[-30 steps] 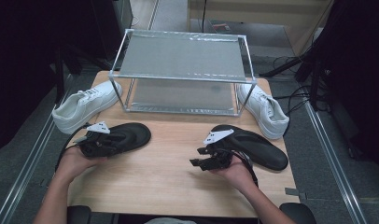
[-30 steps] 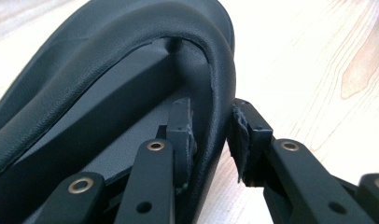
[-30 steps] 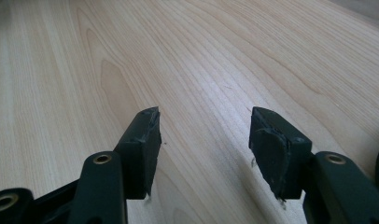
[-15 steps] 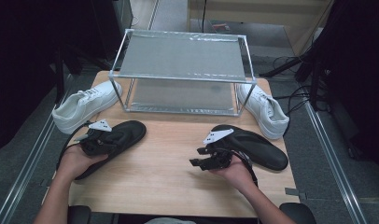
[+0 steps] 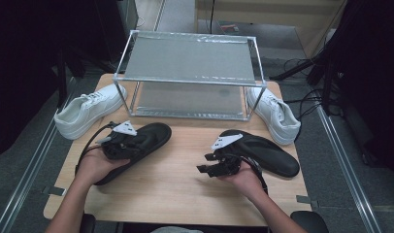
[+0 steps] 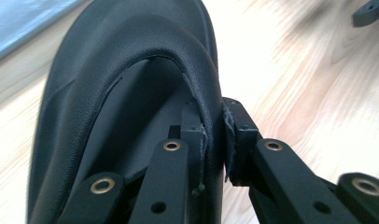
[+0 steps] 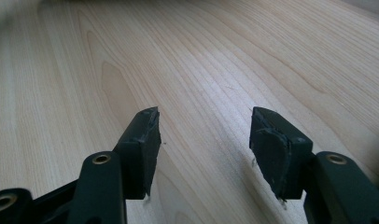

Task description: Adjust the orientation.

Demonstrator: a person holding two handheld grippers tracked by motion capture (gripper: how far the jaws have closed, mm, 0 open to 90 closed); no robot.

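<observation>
A black shoe (image 5: 154, 135) lies left of centre on the wooden table (image 5: 175, 189), toe pointing toward the rack. My left gripper (image 5: 118, 143) has just been closing, and its jaws now pinch the rim of that shoe's opening. In the left gripper view the black shoe (image 6: 122, 70) has its leather collar squeezed between the left gripper's (image 6: 213, 122) pads. A second black shoe (image 5: 268, 153) lies at the right. My right gripper (image 5: 205, 164) rests beside its near end, pointing left. The right gripper (image 7: 204, 126) stands open over bare wood with nothing between its jaws.
A metal-framed two-level rack (image 5: 190, 58) stands at the back of the table. One white sneaker (image 5: 86, 109) lies to its left and another white sneaker (image 5: 275, 114) to its right. Bare wood lies between the two black shoes. The table's edges drop off to a dark floor.
My left gripper has closed on the black shoe's rim and moved it right and a little toward the rack, slightly raised. The right hand has kept still.
</observation>
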